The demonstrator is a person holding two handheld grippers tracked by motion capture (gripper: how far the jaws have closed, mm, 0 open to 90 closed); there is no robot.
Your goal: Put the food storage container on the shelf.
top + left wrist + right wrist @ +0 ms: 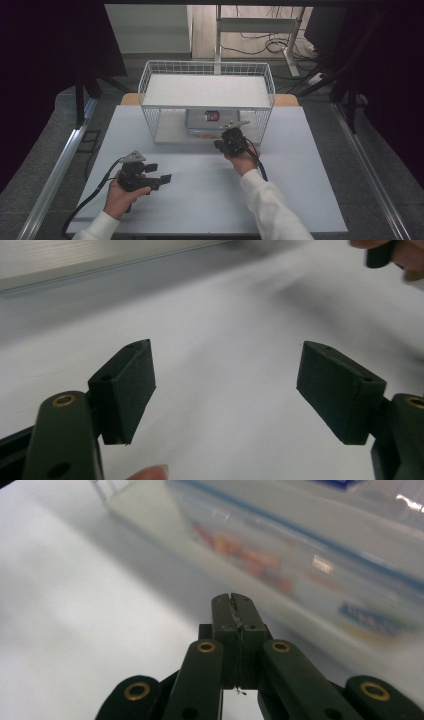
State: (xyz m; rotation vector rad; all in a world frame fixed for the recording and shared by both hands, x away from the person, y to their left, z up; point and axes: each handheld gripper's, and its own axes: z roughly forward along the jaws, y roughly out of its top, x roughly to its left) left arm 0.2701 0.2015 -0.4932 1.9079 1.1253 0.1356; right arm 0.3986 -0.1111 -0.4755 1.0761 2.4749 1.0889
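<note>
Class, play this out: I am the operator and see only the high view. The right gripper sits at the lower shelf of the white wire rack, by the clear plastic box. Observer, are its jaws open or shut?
Observer: Shut. In the right gripper view, the right gripper has its two black jaws pressed together with nothing between them.
Operator: Do they touch the box?
Observer: The clear plastic box with a blue lid edge lies just beyond the tips, ahead and to their right. It is too blurred to tell whether they touch.
Operator: And the left gripper?
Observer: In the left gripper view, the left gripper has its jaws wide apart over the bare white table, with nothing between them.
</note>
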